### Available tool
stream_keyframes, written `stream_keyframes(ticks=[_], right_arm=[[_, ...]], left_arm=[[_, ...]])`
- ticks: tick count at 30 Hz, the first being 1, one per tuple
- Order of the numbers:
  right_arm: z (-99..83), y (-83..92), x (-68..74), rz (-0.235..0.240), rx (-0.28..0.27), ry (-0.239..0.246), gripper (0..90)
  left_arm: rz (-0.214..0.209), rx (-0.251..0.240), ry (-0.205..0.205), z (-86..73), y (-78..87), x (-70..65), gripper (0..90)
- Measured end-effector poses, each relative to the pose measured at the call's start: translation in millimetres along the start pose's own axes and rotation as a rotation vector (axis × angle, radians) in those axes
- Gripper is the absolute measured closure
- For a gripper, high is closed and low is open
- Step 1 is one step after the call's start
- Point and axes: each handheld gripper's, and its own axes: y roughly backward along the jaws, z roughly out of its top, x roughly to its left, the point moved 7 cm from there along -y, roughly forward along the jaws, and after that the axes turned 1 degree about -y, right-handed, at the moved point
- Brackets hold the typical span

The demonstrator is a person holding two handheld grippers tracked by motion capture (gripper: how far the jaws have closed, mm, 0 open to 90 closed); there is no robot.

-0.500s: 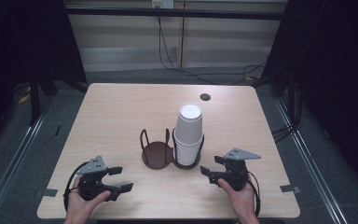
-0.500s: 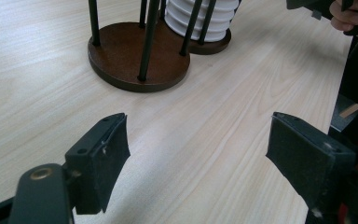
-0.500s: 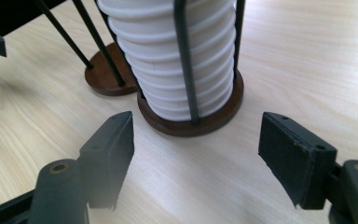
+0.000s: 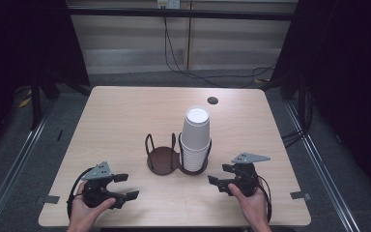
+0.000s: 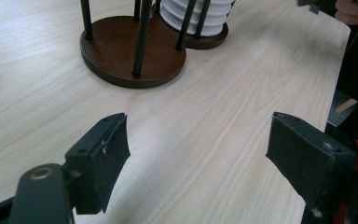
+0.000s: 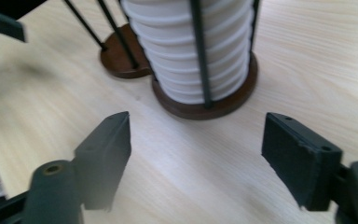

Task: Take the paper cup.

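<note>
A tall stack of white paper cups [image 4: 196,137] stands in the right ring of a dark brown two-place cup holder [image 4: 163,159] at the table's middle; the left ring is empty. My left gripper [image 4: 128,186] rests near the front left edge, open, nothing between its jaws. My right gripper [image 4: 220,174] sits front right, open and empty, pointing toward the holder. In the left gripper view the gripper [image 5: 198,149] faces the empty base [image 5: 121,51], with the cups [image 5: 193,18] behind it. The right gripper [image 6: 196,149] looks at the cups [image 6: 177,56] close ahead.
The light wooden table [image 4: 125,116] has a small dark round hole [image 4: 212,100] near its far edge. Cables trail on the floor behind it. Dark curtains and metal rails flank both sides. Bare tabletop lies between the grippers and the holder.
</note>
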Motion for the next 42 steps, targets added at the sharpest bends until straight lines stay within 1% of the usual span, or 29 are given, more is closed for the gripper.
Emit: stream_keyframes(ticks=[2, 4, 6, 7, 8, 9, 10, 11, 14, 15, 16, 17, 18, 19, 21, 22, 23, 24, 28, 29, 30, 31, 32, 34, 36, 37, 40, 41, 42], right_arm=[[4.4, 2.8, 3.2, 0.03, -0.011, 0.009, 23.1], [8.8, 4.9, 3.8, 0.024, -0.02, 0.035, 22.8], [10.1, 5.7, 3.6, 0.019, -0.013, 0.041, 23.1], [11.1, 5.9, 2.6, 0.011, -0.007, 0.053, 24.7], [11.8, 6.0, 0.2, 0.007, 0.0, 0.049, 25.7], [12.0, 6.1, -0.4, 0.018, 0.004, 0.039, 24.8], [12.0, 6.1, -0.4, 0.018, 0.004, 0.039, 24.8], [14.1, 7.2, -0.6, 0.03, 0.004, 0.034, 21.8], [21.3, 10.8, 2.1, 0.05, -0.012, 0.036, 21.5], [23.7, 11.6, 3.7, 0.057, -0.017, 0.041, 21.1], [23.7, 11.6, 3.7, 0.057, -0.017, 0.041, 21.1], [27.1, 11.6, 8.0, 0.091, -0.012, 0.043, 23.2], [27.1, 11.6, 8.0, 0.091, -0.012, 0.043, 23.2], [28.4, 10.9, 10.6, 0.117, -0.01, 0.042, 23.8], [31.5, 8.7, 19.0, 0.124, 0.011, 0.081, 25.1], [31.5, 8.7, 19.0, 0.124, 0.011, 0.081, 25.1], [34.2, 7.9, 23.9, 0.149, 0.017, 0.088, 26.6], [35.9, 7.7, 25.3, 0.161, 0.021, 0.096, 26.6], [44.0, 10.3, 26.3, 0.157, 0.017, 0.103, 26.6], [49.8, 13.2, 25.5, 0.14, 0.009, 0.111, 25.8], [49.8, 13.2, 25.5, 0.14, 0.009, 0.111, 25.8], [54.4, 15.0, 25.9, 0.172, 0.013, 0.092, 25.1], [56.3, 15.3, 25.9, 0.186, 0.017, 0.086, 25.1], [60.7, 16.2, 24.3, 0.157, 0.005, 0.098, 25.1], [62.7, 16.8, 24.3, 0.167, 0.004, 0.096, 25.1], [67.2, 18.8, 23.1, 0.165, -0.004, 0.095, 23.6], [71.2, 20.8, 22.1, 0.17, -0.009, 0.098, 23.6], [75.2, 23.0, 20.6, 0.163, -0.024, 0.097, 23.5], [75.2, 23.0, 20.6, 0.163, -0.024, 0.097, 23.5]], left_arm=[[-0.007, 0.002, -0.005, 0.0, 0.4, -0.8, 20.5], [-0.005, 0.0, -0.008, -0.1, 0.8, -1.4, 20.8], [-0.007, 0.003, -0.007, -0.4, 1.1, -1.7, 20.8], [-0.009, 0.0, -0.004, -0.2, 1.7, -1.9, 20.8], [-0.004, -0.006, -0.007, 0.0, 3.0, -1.6, 20.8], [-0.005, -0.007, -0.003, -0.1, 3.0, -1.8, 20.8], [-0.005, -0.007, -0.003, -0.1, 3.0, -1.8, 20.9], [-0.005, -0.005, -0.004, -0.3, 3.1, -1.7, 20.9], [-0.005, -0.007, -0.004, 0.0, 2.7, -1.5, 21.3], [0.0, -0.027, 0.003, 1.3, 3.3, -1.1, 22.6], [0.0, -0.027, 0.003, 1.3, 3.3, -1.1, 22.9], [0.0, -0.022, 0.004, 1.2, 2.0, -0.8, 22.8], [0.0, -0.022, 0.004, 1.2, 2.0, -0.8, 22.8], [-0.003, -0.019, 0.001, 1.3, 1.8, -0.9, 22.8], [-0.002, -0.014, -0.012, 0.7, 1.7, -1.5, 22.8], [-0.002, -0.014, -0.012, 0.7, 1.7, -1.5, 22.8], [-0.006, -0.011, -0.011, 0.4, 1.2, -2.2, 22.8], [-0.006, -0.011, -0.011, 0.4, 1.2, -2.2, 22.8], [-0.007, -0.009, -0.005, 0.2, 0.8, -2.3, 22.8], [-0.007, -0.009, -0.005, 0.2, 1.2, -2.3, 22.8], [-0.007, -0.009, -0.005, 0.2, 1.2, -2.3, 22.8], [-0.005, -0.01, -0.005, 0.2, 0.9, -2.3, 22.8], [-0.003, -0.005, -0.007, -0.2, 0.8, -2.1, 22.8], [-0.002, -0.003, -0.008, -0.3, 0.4, -2.3, 22.8], [-0.001, -0.002, -0.009, -0.4, 0.4, -2.4, 22.8], [-0.004, -0.005, -0.01, -0.2, 0.3, -2.7, 22.8], [-0.005, -0.003, -0.007, -0.3, 0.3, -2.6, 22.8], [-0.003, -0.008, -0.005, 0.1, 0.6, -2.6, 22.9], [-0.003, -0.008, -0.005, 0.1, 0.6, -2.6, 23.4]])
